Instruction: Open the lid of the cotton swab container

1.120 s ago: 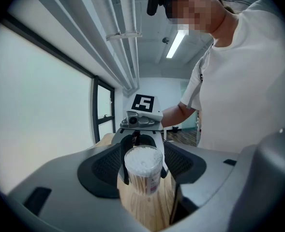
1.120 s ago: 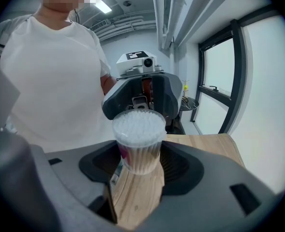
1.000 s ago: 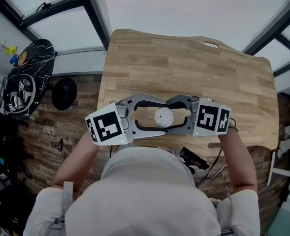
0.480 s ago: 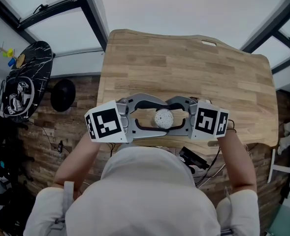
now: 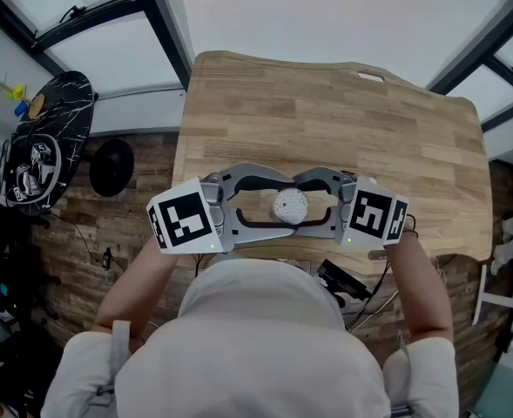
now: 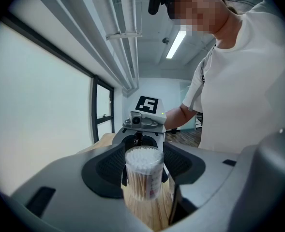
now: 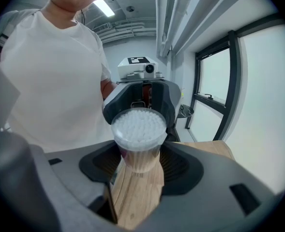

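- Pale wood, with the grain running across it, makes up the table (image 5: 326, 120); the task's thing stands near its front edge, just before the person.
- A white shirt (image 5: 256, 338) fills the bottom of the head view, and both bare forearms reach forward to the tools.
- The left gripper (image 5: 265, 205) points rightward. Its grey jaws are bowed and spread wide, closing a loop round the cotton swab container (image 5: 290, 206) from the left.
- The right gripper (image 5: 315, 205) points leftward and faces the other one head-on. Its jaws are likewise spread, and their tips flank the same container from the right.
- In each gripper view the container stands upright, centred between that gripper's black inner pads. The pads lie close beside its wall, but whether any pad actually presses on it I cannot tell.
- A marker cube (image 5: 186, 219) rides on the left tool and a second cube (image 5: 376, 213) on the right, each with a small green light at its lower edge.
- The container is a clear round tub with straight walls, packed with upright swabs whose pale sticks show through the side.
- Its lid (image 7: 139, 129) is clear, round and seated on top.
- White cotton heads (image 6: 143, 159) crowd together right under that lid.
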`<state>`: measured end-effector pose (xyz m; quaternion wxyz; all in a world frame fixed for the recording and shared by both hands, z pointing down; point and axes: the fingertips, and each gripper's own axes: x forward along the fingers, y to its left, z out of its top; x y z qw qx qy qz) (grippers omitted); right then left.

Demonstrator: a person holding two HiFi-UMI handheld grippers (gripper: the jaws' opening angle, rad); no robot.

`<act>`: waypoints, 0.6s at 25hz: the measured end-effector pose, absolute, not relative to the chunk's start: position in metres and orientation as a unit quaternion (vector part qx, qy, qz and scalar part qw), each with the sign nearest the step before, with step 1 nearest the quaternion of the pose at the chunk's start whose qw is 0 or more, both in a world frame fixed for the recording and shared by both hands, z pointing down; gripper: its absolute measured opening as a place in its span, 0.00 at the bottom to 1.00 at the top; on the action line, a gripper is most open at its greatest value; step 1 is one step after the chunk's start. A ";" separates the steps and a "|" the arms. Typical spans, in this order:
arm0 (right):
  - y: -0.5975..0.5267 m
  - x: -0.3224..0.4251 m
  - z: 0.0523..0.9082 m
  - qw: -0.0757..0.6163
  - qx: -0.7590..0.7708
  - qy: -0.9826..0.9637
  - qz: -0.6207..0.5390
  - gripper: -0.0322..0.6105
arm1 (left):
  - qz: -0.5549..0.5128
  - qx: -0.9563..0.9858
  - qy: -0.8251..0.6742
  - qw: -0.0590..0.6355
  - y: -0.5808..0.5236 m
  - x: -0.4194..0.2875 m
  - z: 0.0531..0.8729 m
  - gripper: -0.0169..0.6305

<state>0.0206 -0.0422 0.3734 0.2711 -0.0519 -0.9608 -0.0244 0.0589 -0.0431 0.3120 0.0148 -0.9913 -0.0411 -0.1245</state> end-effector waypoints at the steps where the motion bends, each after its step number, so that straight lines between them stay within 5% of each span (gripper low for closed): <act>1: -0.043 0.020 0.371 0.262 -0.049 -0.964 -0.020 0.45 | -0.120 -0.992 -0.038 0.012 -0.044 0.058 0.310 0.41; 15: -0.035 0.022 0.392 0.339 -0.088 -0.936 -0.023 0.45 | -0.183 -0.978 -0.064 0.075 -0.035 0.057 0.329 0.42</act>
